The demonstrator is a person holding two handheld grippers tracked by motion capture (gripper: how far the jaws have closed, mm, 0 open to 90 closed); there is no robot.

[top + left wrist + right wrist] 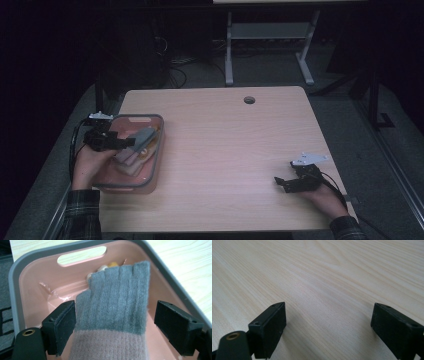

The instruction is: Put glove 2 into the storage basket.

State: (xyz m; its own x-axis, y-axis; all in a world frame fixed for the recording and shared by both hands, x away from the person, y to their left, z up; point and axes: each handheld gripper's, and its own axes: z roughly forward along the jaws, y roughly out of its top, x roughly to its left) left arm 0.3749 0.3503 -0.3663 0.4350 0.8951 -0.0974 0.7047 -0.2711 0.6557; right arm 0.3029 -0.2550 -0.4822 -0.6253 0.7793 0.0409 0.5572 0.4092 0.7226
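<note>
A pink bin with a grey rim [159, 150] stands at the table's left edge. A knitted glove [142, 136], grey at the finger end and pink at the cuff, lies across the things inside it. My left gripper [122, 142] hovers over the bin, open. In the left gripper view the glove [117, 302] lies between the spread jaws of that gripper [115, 317]; the left jaw touches its edge and the right jaw stands apart from it. My right gripper [279, 182] rests open low over the bare wood near the front right, and its own view [328, 322] has nothing between the jaws.
Under the glove the bin [35, 290] holds crumpled clear plastic [57, 293] and small cream and yellow items [110, 265]. A round cable hole [249, 100] sits near the table's far edge. Another desk's frame [270, 30] stands on the floor behind.
</note>
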